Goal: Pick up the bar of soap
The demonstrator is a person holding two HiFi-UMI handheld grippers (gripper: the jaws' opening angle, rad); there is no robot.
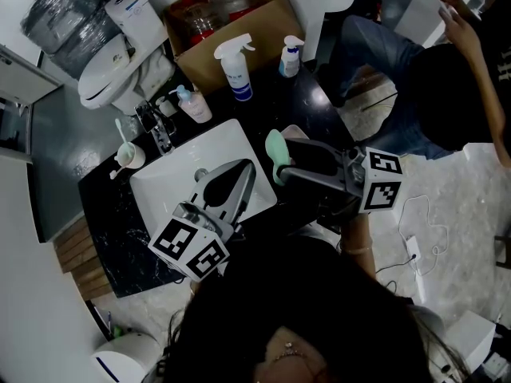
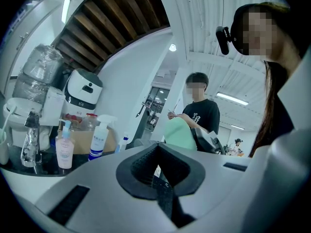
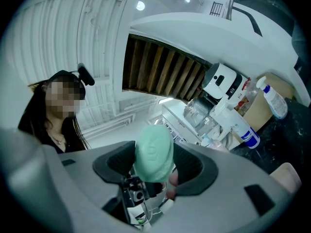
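while the right gripper [image 1: 281,167] pinches the green bar of soap [image 3: 153,152] between its jaws, clear of the dark desk [image 1: 120,246] just right of the white sink [image 1: 172,180], the left gripper [image 1: 238,178] hangs over that sink with jaws pressed together, empty. beyond them a spray bottle [image 1: 236,70] stands before a cardboard box [image 1: 267,21].
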